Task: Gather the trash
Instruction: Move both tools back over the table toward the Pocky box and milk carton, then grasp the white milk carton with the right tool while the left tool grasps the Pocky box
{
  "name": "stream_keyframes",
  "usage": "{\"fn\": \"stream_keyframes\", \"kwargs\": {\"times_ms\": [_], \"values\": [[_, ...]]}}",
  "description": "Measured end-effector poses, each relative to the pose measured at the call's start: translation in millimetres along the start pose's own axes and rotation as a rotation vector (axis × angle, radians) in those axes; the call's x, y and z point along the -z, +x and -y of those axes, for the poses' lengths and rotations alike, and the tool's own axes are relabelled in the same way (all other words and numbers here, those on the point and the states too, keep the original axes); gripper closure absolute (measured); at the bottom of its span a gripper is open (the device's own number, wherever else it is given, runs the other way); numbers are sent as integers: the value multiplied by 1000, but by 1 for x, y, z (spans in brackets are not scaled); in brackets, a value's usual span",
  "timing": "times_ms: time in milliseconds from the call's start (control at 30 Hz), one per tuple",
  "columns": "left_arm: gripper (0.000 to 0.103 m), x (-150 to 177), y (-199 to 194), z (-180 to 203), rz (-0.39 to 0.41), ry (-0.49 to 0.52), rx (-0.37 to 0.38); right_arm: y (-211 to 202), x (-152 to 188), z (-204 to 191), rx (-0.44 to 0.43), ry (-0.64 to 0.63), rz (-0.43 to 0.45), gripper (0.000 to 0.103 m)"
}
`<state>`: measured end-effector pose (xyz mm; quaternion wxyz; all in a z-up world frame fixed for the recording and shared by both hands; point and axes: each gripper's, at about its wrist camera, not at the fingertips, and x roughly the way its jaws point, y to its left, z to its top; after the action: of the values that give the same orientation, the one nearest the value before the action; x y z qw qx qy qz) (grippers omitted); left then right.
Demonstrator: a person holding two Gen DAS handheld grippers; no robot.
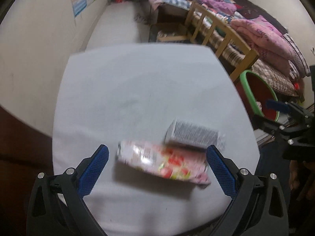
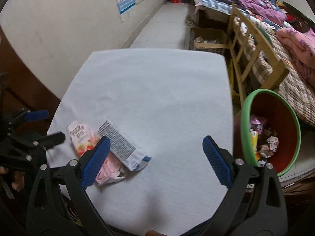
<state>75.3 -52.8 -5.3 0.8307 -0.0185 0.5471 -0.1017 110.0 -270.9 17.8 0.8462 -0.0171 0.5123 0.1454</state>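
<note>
White cloth covered the table (image 1: 137,82) where we worked. We went from left to right. Our left hand-held gripper (image 1: 157,157) hung low over the near part of the table with its blue fingers (image 1: 94,169) spread wide. It held nothing. A pink snack wrapper (image 1: 163,162) with red strawberry pictures lay flat on the cloth between those fingers, close to the right one. We could not tell if it touched. A white packet (image 1: 192,134) with small black print lay just behind the wrapper, with one edge on top of it.

Our right hand-held gripper (image 2: 155,155) was also spread wide and held nothing. In its view the wrapper and the packet lay by its left finger, which hid part of them, and bare cloth showed between its fingers.

To the right of the table stood a red bin (image 2: 275,129) with a green rim, down on the floor. It had crumpled trash (image 2: 269,145) inside. A wooden chair (image 2: 250,59) and a bed (image 2: 291,74) with pink blankets were behind it.
</note>
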Motion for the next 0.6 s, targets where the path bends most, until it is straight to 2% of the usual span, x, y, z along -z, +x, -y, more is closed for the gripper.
{"fn": "stream_keyframes", "kwargs": {"times_ms": [133,233,333,600], "values": [[8,21,20,-6,-58,-54,39,11,8,-18,2,-52,-37,10],[8,30,33,-12,-81,-104,35,23,13,-30,12,-101,-83,10],[8,35,42,-19,-100,-159,41,33,19,-38,16,-148,-114,10],[13,34,57,-16,-128,-203,39,58,22,-45,11,-200,-161,10]]}}
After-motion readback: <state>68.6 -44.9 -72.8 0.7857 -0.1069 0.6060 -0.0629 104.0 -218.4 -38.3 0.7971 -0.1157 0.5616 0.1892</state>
